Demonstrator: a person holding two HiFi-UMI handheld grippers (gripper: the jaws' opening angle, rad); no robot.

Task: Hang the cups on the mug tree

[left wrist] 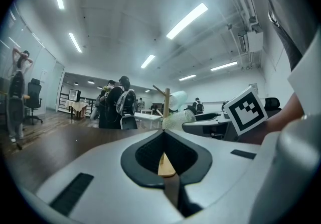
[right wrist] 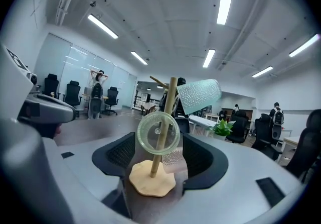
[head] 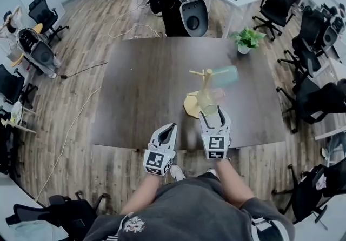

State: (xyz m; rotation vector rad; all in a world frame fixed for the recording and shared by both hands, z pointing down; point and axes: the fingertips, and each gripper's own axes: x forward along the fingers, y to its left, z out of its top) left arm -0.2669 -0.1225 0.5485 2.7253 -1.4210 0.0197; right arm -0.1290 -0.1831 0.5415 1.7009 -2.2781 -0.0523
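A wooden mug tree [head: 207, 79] stands on a pale base [head: 190, 106] on the dark table [head: 146, 83]. A teal cup [head: 225, 75] hangs high on its right side. Lower down, a clear green cup [head: 206, 101] sits against the stem, just ahead of my right gripper [head: 214, 116]. In the right gripper view the green cup [right wrist: 158, 133] faces me bottom-first between the open jaws of my right gripper [right wrist: 163, 163], touching neither pad. The teal cup [right wrist: 199, 95] is above it. My left gripper [head: 168, 128] rests near the table's front edge, shut and empty [left wrist: 168, 168].
A potted plant [head: 246, 39] stands at the table's far right corner. A grey machine [head: 193, 15] is behind the far edge. Office chairs [head: 305, 56] ring the right side. Cables lie on the wooden floor at left [head: 81, 67].
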